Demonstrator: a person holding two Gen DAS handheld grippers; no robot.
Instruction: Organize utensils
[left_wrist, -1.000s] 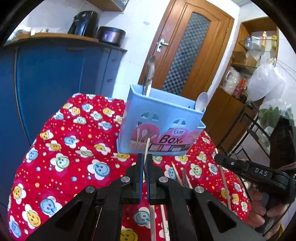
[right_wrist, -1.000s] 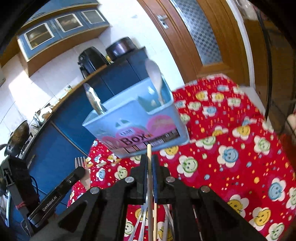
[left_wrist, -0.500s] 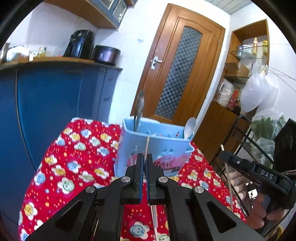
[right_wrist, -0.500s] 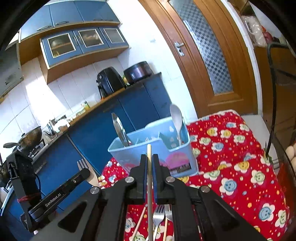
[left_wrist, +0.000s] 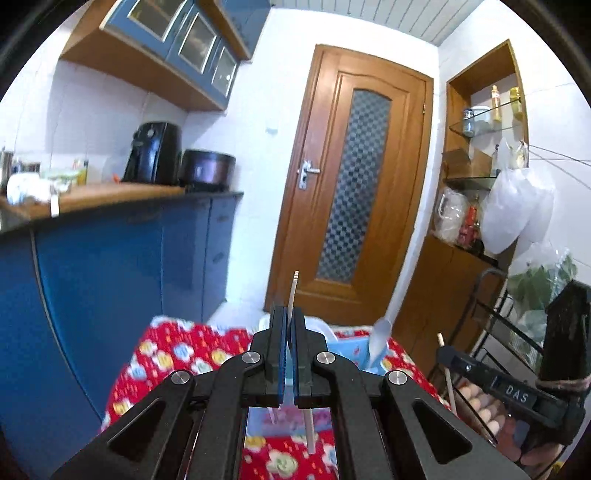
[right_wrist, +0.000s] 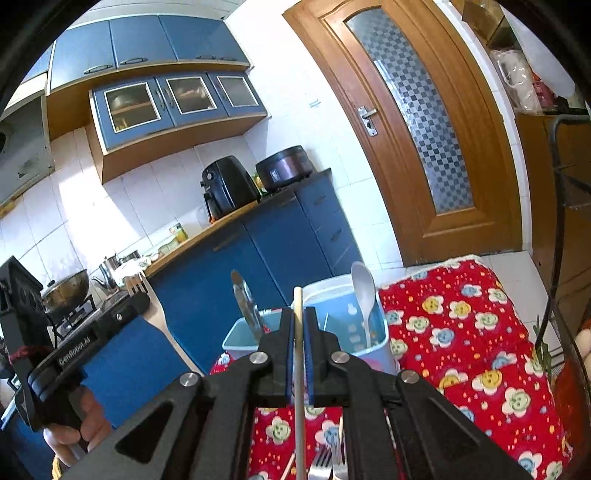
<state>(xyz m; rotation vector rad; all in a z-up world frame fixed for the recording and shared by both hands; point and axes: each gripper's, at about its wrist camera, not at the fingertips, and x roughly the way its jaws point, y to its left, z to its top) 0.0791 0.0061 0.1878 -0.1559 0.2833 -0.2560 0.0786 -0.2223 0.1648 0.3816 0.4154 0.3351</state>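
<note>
Two spoons (right_wrist: 361, 295) in blue caddy (right_wrist: 343, 325)

Your left gripper (left_wrist: 290, 325) is black plastic with angular, cut-out arms, round silver screw heads at the joints, and blue pads lining the inner faces of its fingers (left_wrist: 277, 343). Your right gripper (right_wrist: 299, 325) matches it: same black frame, silver screws, blue pad edges. Seen from across, its side carries white "DAS" lettering, while the left one's side reads "GenRobot.AI", with dark red cord wound around its body.
</note>
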